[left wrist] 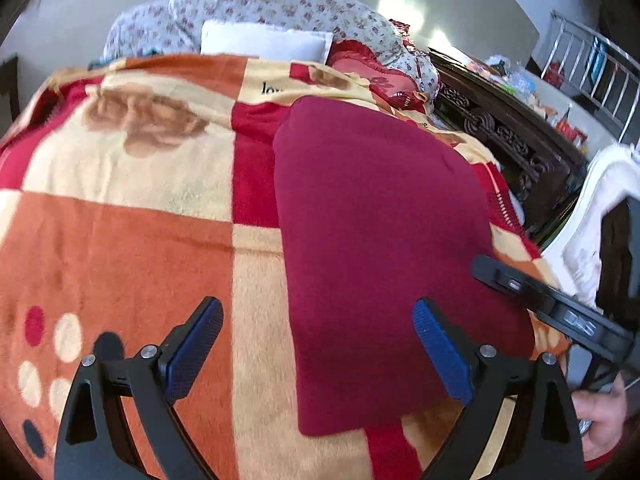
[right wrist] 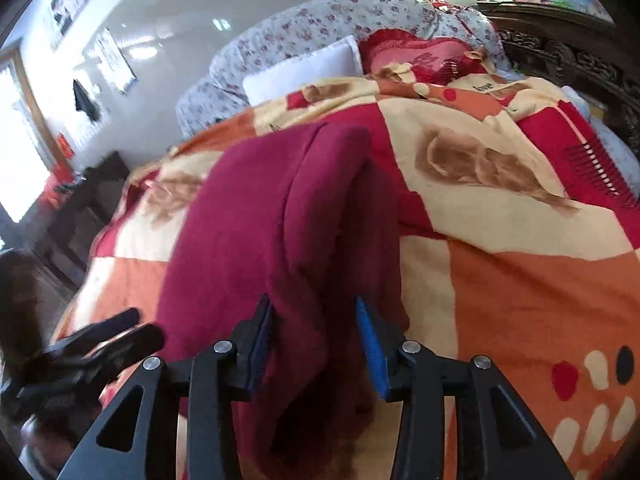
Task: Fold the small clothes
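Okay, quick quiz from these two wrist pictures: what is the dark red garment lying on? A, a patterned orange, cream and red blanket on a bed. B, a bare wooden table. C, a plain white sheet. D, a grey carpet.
A: the dark red garment lies folded on the patterned blanket, whose orange, cream and red blocks show around it in both wrist views, with pillows behind.

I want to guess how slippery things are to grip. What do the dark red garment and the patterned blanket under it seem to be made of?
The dark red garment looks like a soft, matte knit or fleece: no sheen, rounded thick folds. The patterned blanket looks like plush, fuzzy pile fabric, probably synthetic fleece: its surface shows a short nap and soft-edged printed colours. Neither fibre can be told for sure.
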The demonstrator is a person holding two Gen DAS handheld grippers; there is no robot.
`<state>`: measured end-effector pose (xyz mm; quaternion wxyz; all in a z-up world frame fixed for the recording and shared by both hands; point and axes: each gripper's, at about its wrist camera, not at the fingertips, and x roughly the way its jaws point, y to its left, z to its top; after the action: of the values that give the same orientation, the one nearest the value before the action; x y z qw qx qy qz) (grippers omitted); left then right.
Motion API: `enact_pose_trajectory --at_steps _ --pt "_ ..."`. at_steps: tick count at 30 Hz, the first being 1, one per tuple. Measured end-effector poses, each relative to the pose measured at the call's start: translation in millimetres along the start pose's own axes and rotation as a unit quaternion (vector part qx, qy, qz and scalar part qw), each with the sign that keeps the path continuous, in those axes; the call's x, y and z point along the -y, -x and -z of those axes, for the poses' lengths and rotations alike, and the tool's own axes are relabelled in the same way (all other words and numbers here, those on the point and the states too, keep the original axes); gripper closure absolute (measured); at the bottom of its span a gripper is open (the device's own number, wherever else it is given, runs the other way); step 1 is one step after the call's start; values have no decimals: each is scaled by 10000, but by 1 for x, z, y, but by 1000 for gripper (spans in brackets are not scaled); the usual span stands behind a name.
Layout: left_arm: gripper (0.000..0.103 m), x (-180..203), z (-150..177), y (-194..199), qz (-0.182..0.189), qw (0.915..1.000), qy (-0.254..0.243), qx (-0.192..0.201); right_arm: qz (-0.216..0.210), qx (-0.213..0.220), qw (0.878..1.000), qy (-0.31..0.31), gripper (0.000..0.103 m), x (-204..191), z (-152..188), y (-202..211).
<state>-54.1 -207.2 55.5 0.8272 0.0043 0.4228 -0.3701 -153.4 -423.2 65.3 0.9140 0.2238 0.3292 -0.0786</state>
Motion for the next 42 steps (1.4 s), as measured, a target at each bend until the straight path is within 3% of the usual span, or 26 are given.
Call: enact_pose_trajectory --at_steps 1,2,3,8,10,13,14,15,17,20,23,26,28,32,36,38,41,42 --pt "8 -5 -3 -3 88 9999 94 -26 75 73 9999 -34 39 2 -1 3" --pt "8 -10 -7 -5 195 9996 179 -39 137 143 9998 -88 17 6 -1 5" --pt "8 -14 -10 -8 342 9990 270 -59 59 177 9997 -152 7 11 -2 3" --pt "5 -18 -15 -34 916 9942 423 -361 -726 -145 9950 -664 7 30 -3 -31" --pt "5 -17 -13 -49 1046 9919 480 -536 -774 -209 9935 -806 7 34 -2 -44" --pt "7 -15 -10 -54 1195 9903 493 -514 -602 -107 9970 -480 24 22 -4 -37" --pt "27 -12 -10 -52 1252 9900 420 -489 -635 -106 9970 -428 36 17 -4 -32" --pt "33 -8 -11 -48 1346 9890 311 -530 -642 -88 9971 -405 43 13 -4 -27" --pt "44 -2 -11 -34 1237 9911 163 -466 -681 -40 9970 -356 49 0 -5 -13" --pt "50 -1 -9 -3 1325 9905 21 -365 -871 5 9960 -213 50 -25 0 10" --pt "50 -7 4 41 1191 9927 -144 -153 -1121 -86 9936 -60 50 -59 17 29" --pt "50 -24 29 79 886 9956 -229 -200 -1425 -272 9894 35 50 -85 43 32" --pt "50 -36 47 92 758 9966 -145 -299 -1405 -526 9886 77 49 -99 67 25" --pt "45 -56 88 86 348 9965 -103 -758 -1122 -1237 9858 -169 36 -95 101 6" --pt "37 -61 97 102 106 9992 -35 -386 -1133 -719 9900 -434 35 -84 95 42" --pt "30 -56 92 114 -57 9999 -79 -136 -1034 -329 9940 -166 35 -94 83 63" --pt "26 -46 84 118 -392 9988 -265 94 -971 -289 9937 480 39 -122 72 62" --pt "26 -42 83 115 -571 9977 -347 112 -914 -300 9934 623 45 -132 73 57"
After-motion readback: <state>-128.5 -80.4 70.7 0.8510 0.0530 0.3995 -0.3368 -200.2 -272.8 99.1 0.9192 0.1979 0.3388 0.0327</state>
